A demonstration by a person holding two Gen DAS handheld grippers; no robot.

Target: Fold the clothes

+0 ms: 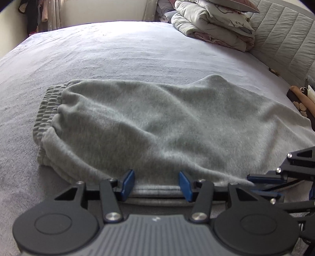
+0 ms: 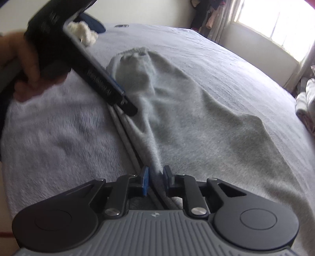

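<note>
text: white lettering on side of left gripper [image 2: 110, 94], right wrist view | legibility: too blurred to read | other text, labels, numbers: none readable in either view

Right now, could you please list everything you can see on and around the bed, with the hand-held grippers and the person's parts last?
grey sweatpants: one, grey fleece, spread across the near part of the bed, elastic waistband at the left in the left wrist view
bed cover: one, pale lilac-grey, under the sweatpants
folded bedding: one pile, pale grey and pink, far right corner by the headboard
headboard: one, grey quilted, right edge
hanging clothes: several, dark and pink, far left
window: one, bright, far right
left hand-held gripper: one, black with blue pads, at the near edge
right hand-held gripper: one, black with blue pads, fabric between them
hand: one, holding the left handle
</note>
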